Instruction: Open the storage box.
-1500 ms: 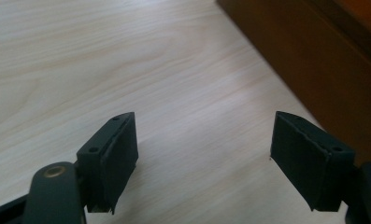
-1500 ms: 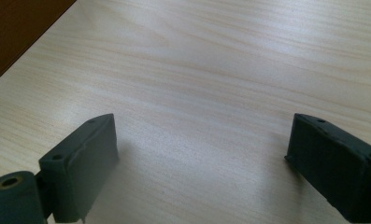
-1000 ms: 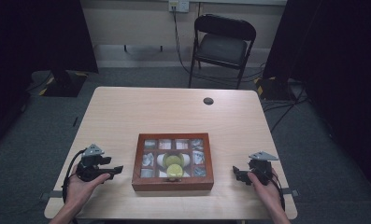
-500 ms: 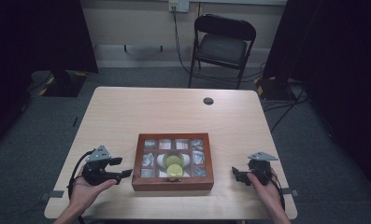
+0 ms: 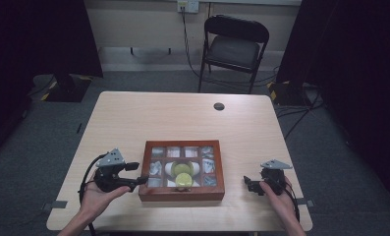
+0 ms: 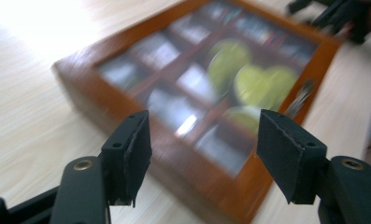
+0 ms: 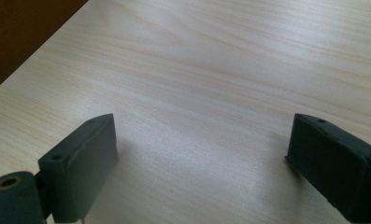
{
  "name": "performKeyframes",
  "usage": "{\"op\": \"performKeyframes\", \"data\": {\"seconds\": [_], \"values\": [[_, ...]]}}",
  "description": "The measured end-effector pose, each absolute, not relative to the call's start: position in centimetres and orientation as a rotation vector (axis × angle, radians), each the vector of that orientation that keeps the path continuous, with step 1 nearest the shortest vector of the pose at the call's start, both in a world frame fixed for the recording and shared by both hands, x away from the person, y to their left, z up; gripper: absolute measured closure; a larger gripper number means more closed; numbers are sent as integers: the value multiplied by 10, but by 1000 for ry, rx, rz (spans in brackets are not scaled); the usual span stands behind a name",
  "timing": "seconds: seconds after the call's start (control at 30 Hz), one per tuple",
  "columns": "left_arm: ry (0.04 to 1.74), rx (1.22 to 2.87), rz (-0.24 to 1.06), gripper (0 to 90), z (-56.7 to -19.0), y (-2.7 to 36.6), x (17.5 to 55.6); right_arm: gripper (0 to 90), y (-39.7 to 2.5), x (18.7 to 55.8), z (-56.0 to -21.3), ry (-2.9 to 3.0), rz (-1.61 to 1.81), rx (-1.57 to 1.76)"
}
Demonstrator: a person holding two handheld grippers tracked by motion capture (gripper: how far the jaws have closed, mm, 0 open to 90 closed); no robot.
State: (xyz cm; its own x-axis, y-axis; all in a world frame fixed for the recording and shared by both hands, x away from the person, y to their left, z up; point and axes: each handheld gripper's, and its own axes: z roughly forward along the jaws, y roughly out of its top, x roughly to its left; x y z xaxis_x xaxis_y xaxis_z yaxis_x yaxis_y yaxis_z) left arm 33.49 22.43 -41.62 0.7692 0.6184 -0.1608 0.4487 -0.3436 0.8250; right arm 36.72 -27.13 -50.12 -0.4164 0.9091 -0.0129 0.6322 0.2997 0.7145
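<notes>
High view: no legible writing. Wooden box (image 5: 181,171), glass-pane lid w/ grid, sits just ahead of left gripper (image 5: 139,174), whose tips are at its left edge. Right gripper (image 5: 247,183) is apart from box, bare table (image 5: 182,123) around it.
Left gripper view: jaws wide apart, holding nothing; box blurred just beyond, green round items under glass.
Right gripper view: jaws wide, nothing between; smooth pale woodgrain, box corner upper left.

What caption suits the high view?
Left gripper reaches the wooden box while right gripper waits beside it.
</notes>
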Motion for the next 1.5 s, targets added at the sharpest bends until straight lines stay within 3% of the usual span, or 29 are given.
{"op": "performKeyframes", "data": {"seconds": [0.37,0.73,0.8,0.97,1.2,1.5], "values": [[689,2020,141,359,-407,180,350,74,-271,367,-501,2157,896,1374],[619,2086,73,428,-404,140,368,74,-271,367,-501,2159,897,1372],[607,2086,42,499,-405,134,369,74,-271,367,-501,2159,898,1372],[575,2098,-5,537,-412,126,367,74,-271,367,-501,2162,898,1370],[488,2119,-31,754,-416,128,355,73,-272,367,-501,2164,900,1367],[491,2189,-59,810,-433,123,350,73,-272,368,-501,2167,900,1364]]}}
